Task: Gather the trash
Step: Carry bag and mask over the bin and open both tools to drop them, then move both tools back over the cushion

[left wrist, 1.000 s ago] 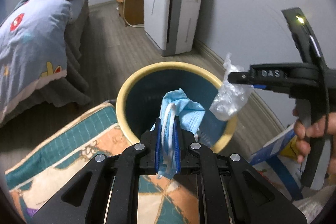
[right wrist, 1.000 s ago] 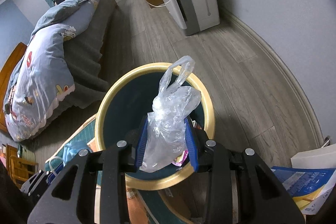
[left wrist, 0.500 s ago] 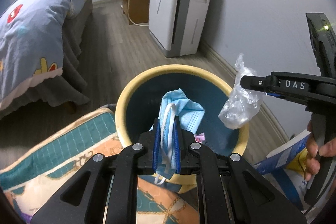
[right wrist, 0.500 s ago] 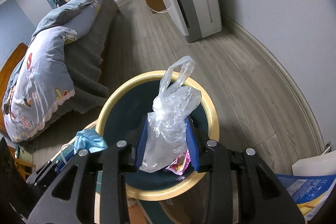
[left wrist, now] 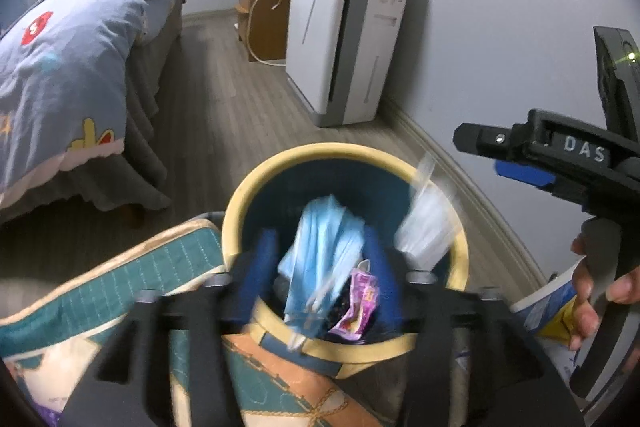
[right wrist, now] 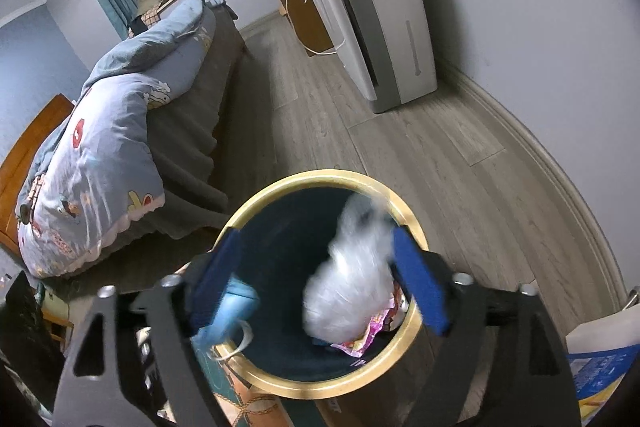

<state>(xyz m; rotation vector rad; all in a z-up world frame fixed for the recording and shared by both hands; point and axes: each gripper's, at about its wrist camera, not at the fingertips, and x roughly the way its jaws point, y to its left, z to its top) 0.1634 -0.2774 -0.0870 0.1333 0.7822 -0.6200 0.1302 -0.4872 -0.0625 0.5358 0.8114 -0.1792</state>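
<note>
A round bin with a yellow rim (left wrist: 256,183) and dark blue inside stands just ahead; it also shows in the right wrist view (right wrist: 404,211). My left gripper (left wrist: 320,271) is open above it, and the blue face mask (left wrist: 324,243) drops blurred between its blue pads. My right gripper (right wrist: 320,283) is open too, and the clear plastic bag (right wrist: 352,287) falls blurred into the bin; the bag also shows in the left wrist view (left wrist: 428,223). A pink wrapper (left wrist: 360,307) lies in the bin.
A patterned teal and orange cushion (left wrist: 120,291) lies left of the bin. A bed with a blue quilt (left wrist: 60,75) stands at left. A white air purifier (left wrist: 344,43) stands by the wall. Papers (right wrist: 600,367) lie at right.
Both grippers have opened over the bin. The face mask and the plastic bag have left the pads and are falling into it.
</note>
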